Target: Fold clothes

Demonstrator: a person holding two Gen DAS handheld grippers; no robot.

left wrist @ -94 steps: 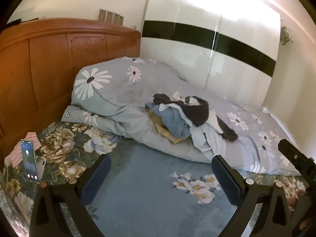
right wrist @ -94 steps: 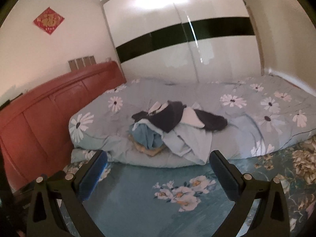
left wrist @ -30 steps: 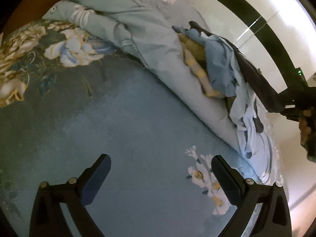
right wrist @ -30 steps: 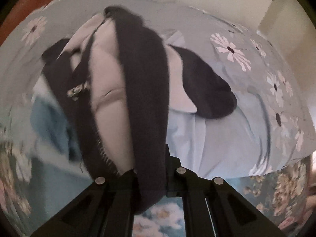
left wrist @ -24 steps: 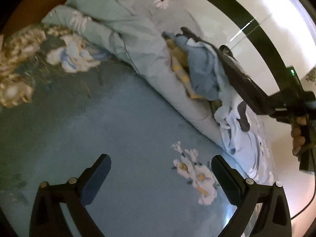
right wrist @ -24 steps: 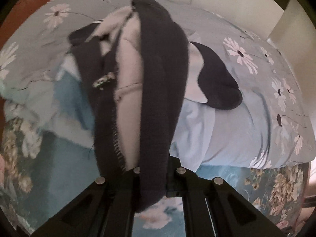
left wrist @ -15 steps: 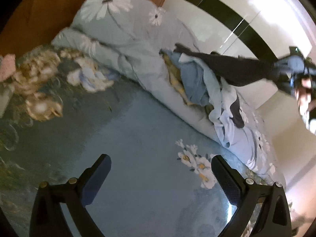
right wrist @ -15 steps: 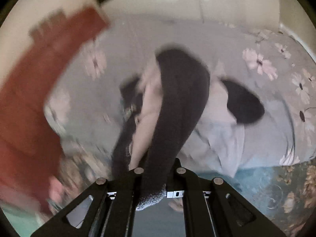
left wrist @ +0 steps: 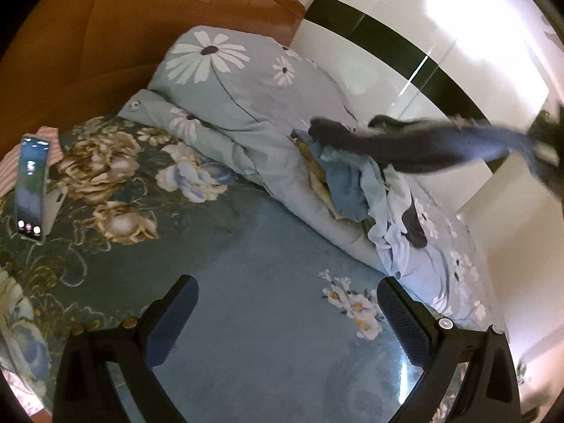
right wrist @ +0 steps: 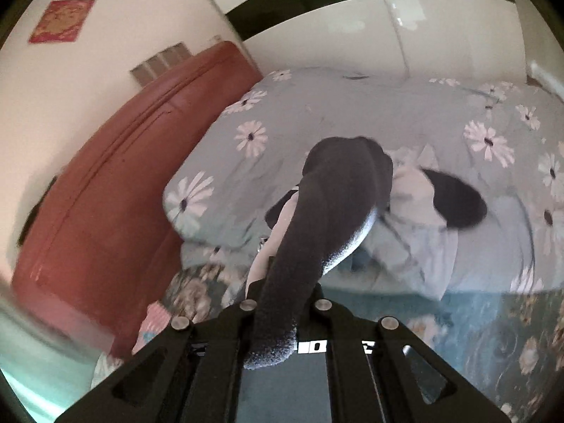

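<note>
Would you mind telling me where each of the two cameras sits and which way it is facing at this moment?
Left wrist: sits on the left gripper, above the blue floral bedspread, facing the headboard and the clothes pile; both its open fingers show, and a phone stands at left.
Right wrist: sits on the right gripper, looking along the dark garment clamped in its shut fingers toward the daisy duvet.
Shared: the dark garment, the pile, duvet, headboard and wardrobe.
</note>
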